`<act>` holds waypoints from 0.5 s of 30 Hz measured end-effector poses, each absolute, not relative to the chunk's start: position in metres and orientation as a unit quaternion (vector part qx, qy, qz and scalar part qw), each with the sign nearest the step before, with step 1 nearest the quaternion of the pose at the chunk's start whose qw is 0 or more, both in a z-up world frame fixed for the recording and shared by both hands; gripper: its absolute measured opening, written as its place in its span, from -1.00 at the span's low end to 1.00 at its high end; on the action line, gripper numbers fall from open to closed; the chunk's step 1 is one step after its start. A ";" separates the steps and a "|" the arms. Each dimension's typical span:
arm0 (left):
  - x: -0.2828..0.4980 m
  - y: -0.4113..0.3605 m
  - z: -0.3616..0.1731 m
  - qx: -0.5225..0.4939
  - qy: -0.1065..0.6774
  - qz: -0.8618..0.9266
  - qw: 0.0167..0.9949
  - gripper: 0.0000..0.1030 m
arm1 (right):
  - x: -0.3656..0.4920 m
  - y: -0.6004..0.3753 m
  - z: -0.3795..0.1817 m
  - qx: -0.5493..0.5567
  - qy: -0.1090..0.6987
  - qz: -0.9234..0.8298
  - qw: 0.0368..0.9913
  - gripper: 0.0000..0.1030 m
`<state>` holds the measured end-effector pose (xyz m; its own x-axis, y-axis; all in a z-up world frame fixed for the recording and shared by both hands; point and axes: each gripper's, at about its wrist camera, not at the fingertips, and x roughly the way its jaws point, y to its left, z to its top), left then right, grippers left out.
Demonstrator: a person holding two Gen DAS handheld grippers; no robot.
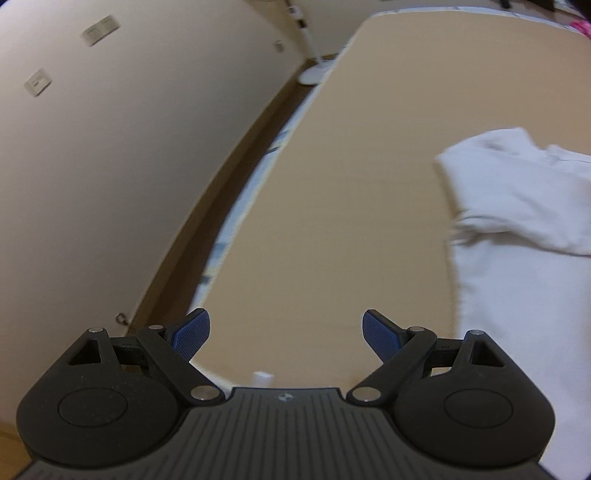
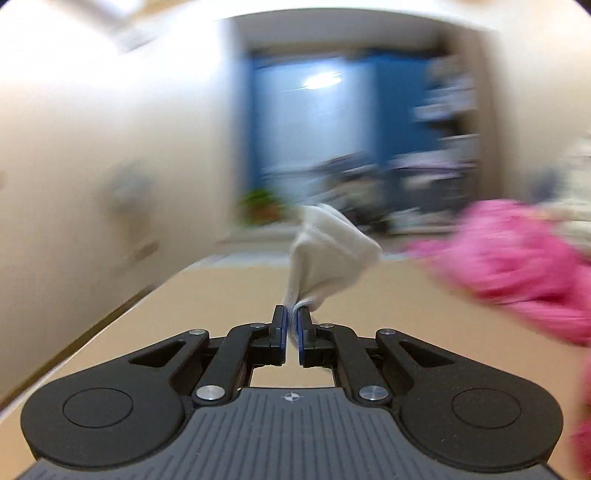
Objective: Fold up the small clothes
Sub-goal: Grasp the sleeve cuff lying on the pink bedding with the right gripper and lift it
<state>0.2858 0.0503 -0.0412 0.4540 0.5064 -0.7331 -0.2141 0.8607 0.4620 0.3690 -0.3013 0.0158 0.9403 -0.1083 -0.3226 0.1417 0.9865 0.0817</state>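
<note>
Right gripper (image 2: 291, 323) clamped on white cloth (image 2: 328, 254); left gripper (image 1: 286, 332) spread wide, empty, over tan surface (image 1: 332, 221).

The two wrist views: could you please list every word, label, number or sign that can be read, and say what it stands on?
No text can be read in either view.
Two wall plates: markings too blurred to read.
Left gripper body: a small crosshair mark, no lettering.
Right gripper body: the same mark, no lettering.
White garment, pink clothes: no print visible.
</note>
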 end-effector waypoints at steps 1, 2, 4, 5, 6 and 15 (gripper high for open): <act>0.284 0.060 -0.045 0.152 0.480 0.221 0.835 0.81 | 0.370 -0.268 -0.008 0.050 0.187 -0.034 0.981 -0.76; 0.282 0.069 -0.050 0.151 0.487 0.227 0.830 0.81 | 0.368 -0.238 -0.037 0.053 0.233 0.002 0.971 -0.43; 0.280 0.084 -0.058 0.139 0.499 0.229 0.824 0.81 | 0.356 -0.195 -0.097 0.055 0.354 0.050 0.932 -0.09; 0.281 0.090 -0.062 0.133 0.504 0.223 0.824 0.81 | 0.342 -0.187 -0.121 0.054 0.390 0.058 0.917 -0.09; 0.282 0.091 -0.065 0.128 0.506 0.216 0.825 0.81 | 0.326 -0.187 -0.136 0.052 0.407 0.058 0.910 -0.09; 0.362 0.045 -0.049 0.012 0.484 0.054 0.873 0.81 | 0.291 -0.367 -0.107 0.064 0.357 -0.127 0.923 0.04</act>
